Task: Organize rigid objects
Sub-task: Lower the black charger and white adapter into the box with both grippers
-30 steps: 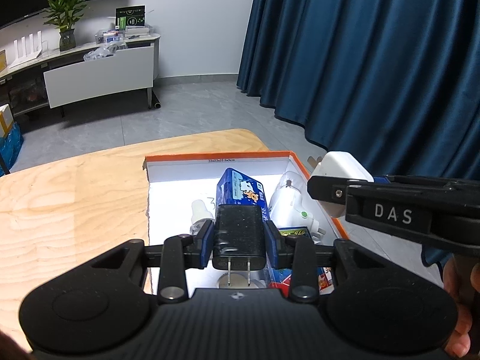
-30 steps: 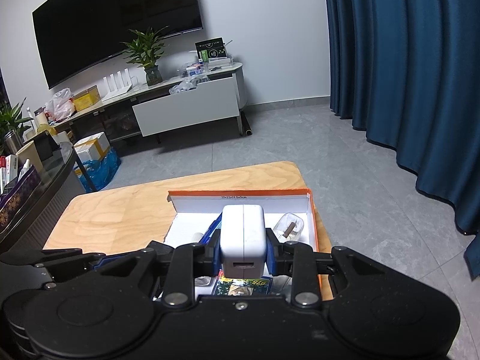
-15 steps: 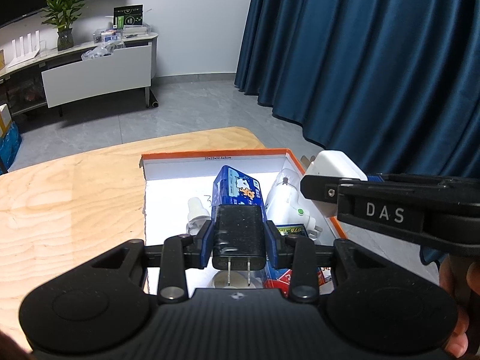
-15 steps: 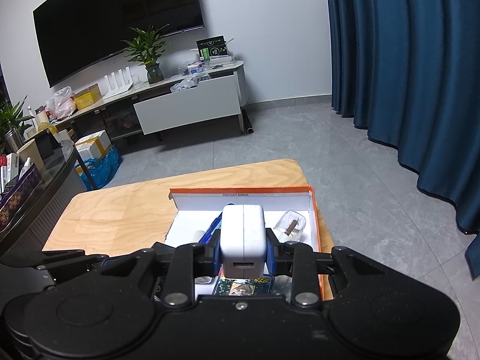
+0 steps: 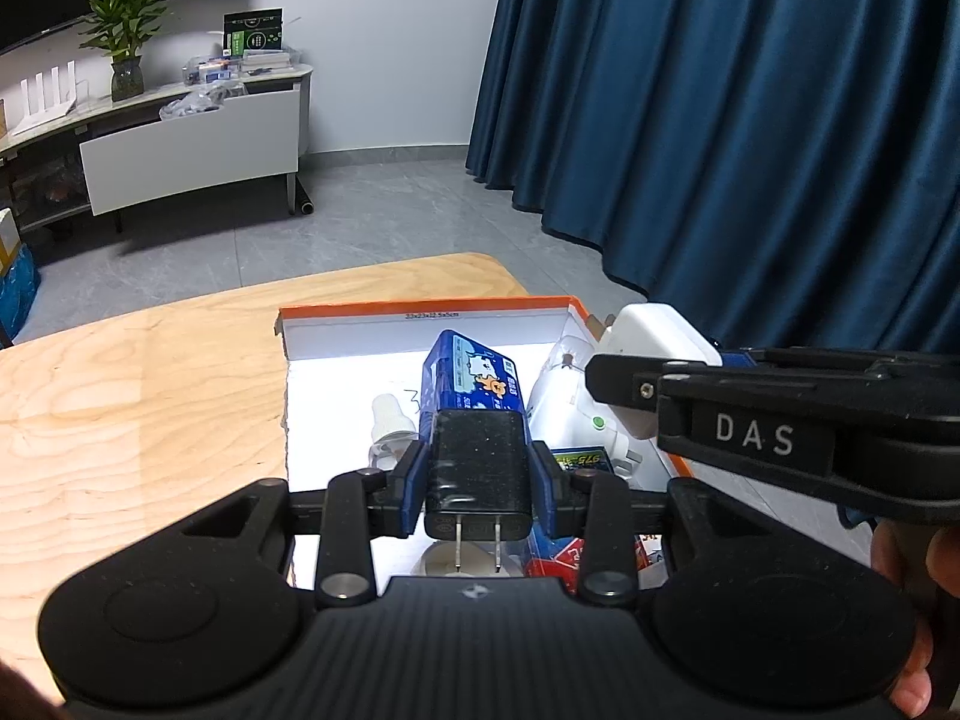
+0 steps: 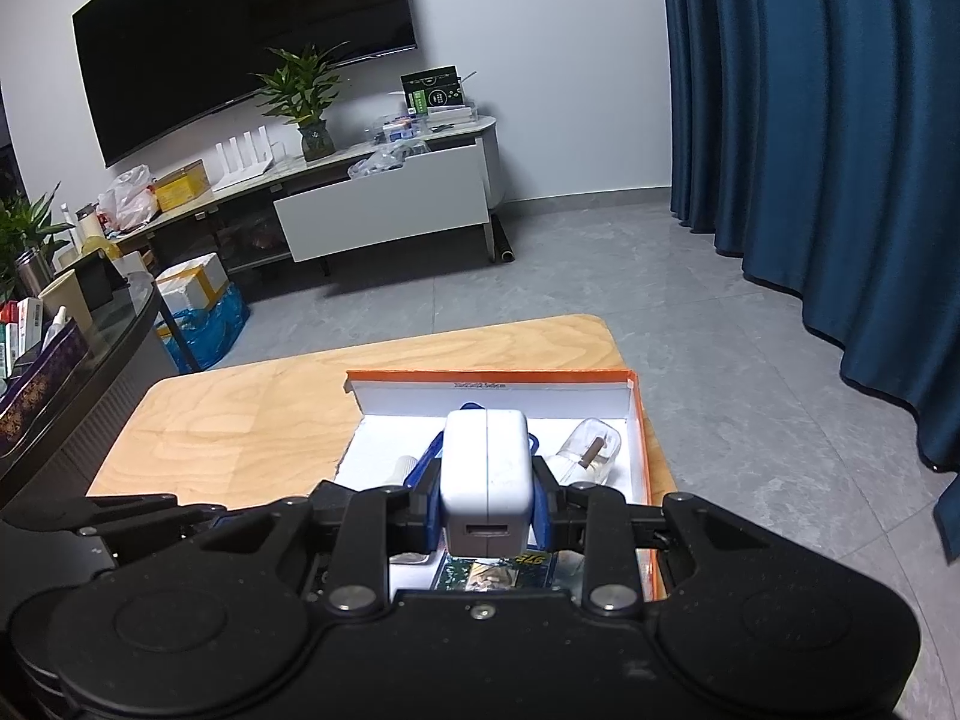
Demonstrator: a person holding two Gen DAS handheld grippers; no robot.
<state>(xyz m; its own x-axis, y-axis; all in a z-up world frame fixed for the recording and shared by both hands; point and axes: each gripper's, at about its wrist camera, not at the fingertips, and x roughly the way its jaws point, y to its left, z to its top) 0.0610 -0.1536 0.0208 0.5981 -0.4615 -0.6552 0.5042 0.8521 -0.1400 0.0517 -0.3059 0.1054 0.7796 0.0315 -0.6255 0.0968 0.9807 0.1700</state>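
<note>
My left gripper [image 5: 477, 471] is shut on a black plug charger [image 5: 477, 480], prongs toward the camera, held above the orange-rimmed white box [image 5: 420, 306]. My right gripper [image 6: 486, 501] is shut on a white charger [image 6: 486, 486], also above the box [image 6: 639, 420]; it shows in the left wrist view [image 5: 657, 339] at the box's right edge. In the box lie a blue carton [image 5: 474, 375], a white plug-in device [image 5: 564, 402], a small white bottle [image 5: 390, 420], a clear bottle [image 6: 591, 447] and printed packets [image 6: 498, 573].
The box sits at the right end of a wooden table [image 5: 138, 396]. Blue curtains [image 5: 750, 120] hang to the right. A TV stand [image 6: 384, 204] with clutter and a plant stands across the grey floor. A dark glass table [image 6: 72, 360] stands left.
Both grippers have drifted slightly back and up over the box, so the box sits a little lower and farther in view. Both chargers stay gripped.
</note>
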